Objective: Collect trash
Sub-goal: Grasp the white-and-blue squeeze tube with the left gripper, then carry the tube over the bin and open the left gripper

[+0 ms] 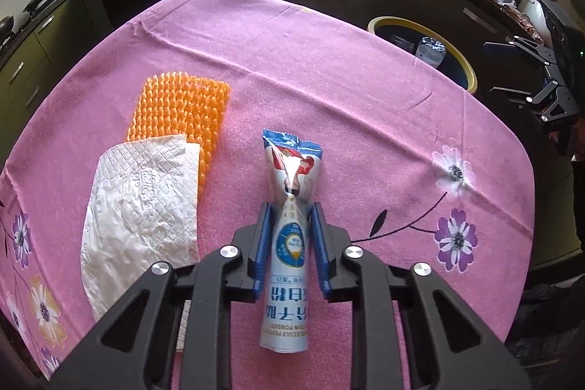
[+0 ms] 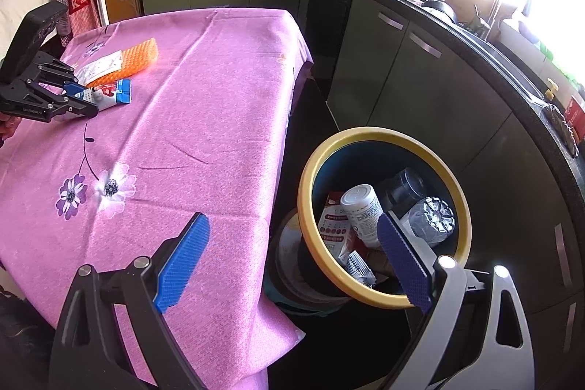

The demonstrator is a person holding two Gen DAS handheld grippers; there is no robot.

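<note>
The protein powder sachet [image 1: 289, 225] is clamped lengthwise in the left gripper [image 1: 290, 207], well apart from the bin [image 2: 384, 207]; the right gripper [image 2: 292, 251] is spread wide.

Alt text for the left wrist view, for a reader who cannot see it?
The left claw grips a protein powder sachet lying on a pink floral tablecloth. A white paper napkin overlaps an orange bubble sheet to its left.

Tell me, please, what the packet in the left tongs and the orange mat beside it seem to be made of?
The protein powder packet, pinched by the left tongs, looks like glossy printed plastic or foil film: it shines, creases, and has a crimped, torn top. The orange mat looks like moulded soft plastic or rubber, with rows of shiny nubs; which one is unclear.
</note>
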